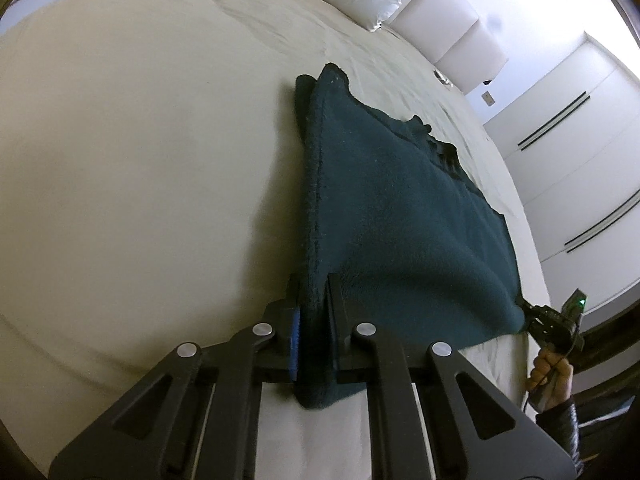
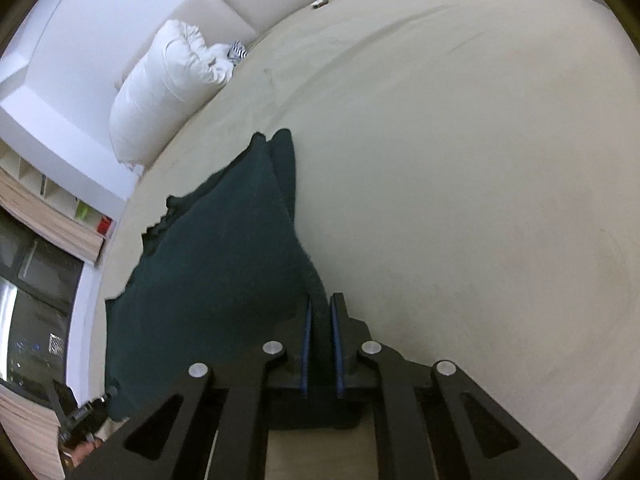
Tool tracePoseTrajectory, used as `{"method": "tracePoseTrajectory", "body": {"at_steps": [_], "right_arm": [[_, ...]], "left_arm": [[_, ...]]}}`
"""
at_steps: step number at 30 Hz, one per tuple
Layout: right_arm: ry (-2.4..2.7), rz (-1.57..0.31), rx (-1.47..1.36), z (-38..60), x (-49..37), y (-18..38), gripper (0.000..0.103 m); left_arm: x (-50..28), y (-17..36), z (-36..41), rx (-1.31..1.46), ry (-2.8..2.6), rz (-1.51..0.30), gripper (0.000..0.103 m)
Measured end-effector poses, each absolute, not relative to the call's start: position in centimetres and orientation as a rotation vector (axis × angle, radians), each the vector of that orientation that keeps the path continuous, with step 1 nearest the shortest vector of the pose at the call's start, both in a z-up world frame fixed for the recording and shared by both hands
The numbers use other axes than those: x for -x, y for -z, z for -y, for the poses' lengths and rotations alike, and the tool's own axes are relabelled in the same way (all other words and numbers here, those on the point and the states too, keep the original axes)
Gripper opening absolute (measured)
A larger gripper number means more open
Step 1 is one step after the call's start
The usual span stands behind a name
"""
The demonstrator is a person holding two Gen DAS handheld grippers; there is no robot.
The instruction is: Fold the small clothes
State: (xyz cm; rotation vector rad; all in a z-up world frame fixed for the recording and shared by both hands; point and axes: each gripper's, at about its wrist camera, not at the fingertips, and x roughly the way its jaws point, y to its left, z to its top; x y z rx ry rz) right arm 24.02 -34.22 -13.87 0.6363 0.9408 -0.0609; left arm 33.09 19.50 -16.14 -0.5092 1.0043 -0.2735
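A dark teal fleece garment (image 1: 400, 208) is stretched above the cream bed sheet (image 1: 140, 140), its far end resting on the sheet. My left gripper (image 1: 314, 304) is shut on one near corner of the garment. My right gripper (image 2: 320, 320) is shut on the other near corner; the garment (image 2: 216, 264) hangs to its left. The right gripper also shows in the left wrist view (image 1: 532, 314), pinching the cloth's corner. The left gripper shows in the right wrist view (image 2: 102, 402) at the lower left.
A white pillow (image 2: 168, 84) and a padded white headboard (image 1: 452, 28) lie at the far end of the bed. White wardrobe doors (image 1: 576, 140) stand beyond the bed edge. A wooden shelf and dark window (image 2: 40, 264) are at the left.
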Motion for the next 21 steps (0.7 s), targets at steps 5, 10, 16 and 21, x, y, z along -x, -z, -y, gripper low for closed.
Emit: {"method": "tracePoseTrajectory", "body": {"at_steps": [5,10,16,21], "right_arm": [[0.061,-0.941,-0.678,34.9,-24.3,14.4,0.007],[0.066,-0.910,-0.745,35.8,-23.5,14.1,0.008],[-0.007,-0.880,-0.737,34.9,-22.0,12.1,0.041],[0.009,-0.962,-0.624,33.1,-22.3,12.5,0.041]], "left_arm": [[-33.3,17.1,-20.2,0.559,0.295,-1.009,0.009],[-32.7,17.5,-21.3,0.640,0.335,-1.002,0.009],[-32.0,16.7,-22.2,0.733,0.400,-0.958,0.009],[-32.4,15.5,-20.3,0.668,0.386,-0.996,0.009]]}}
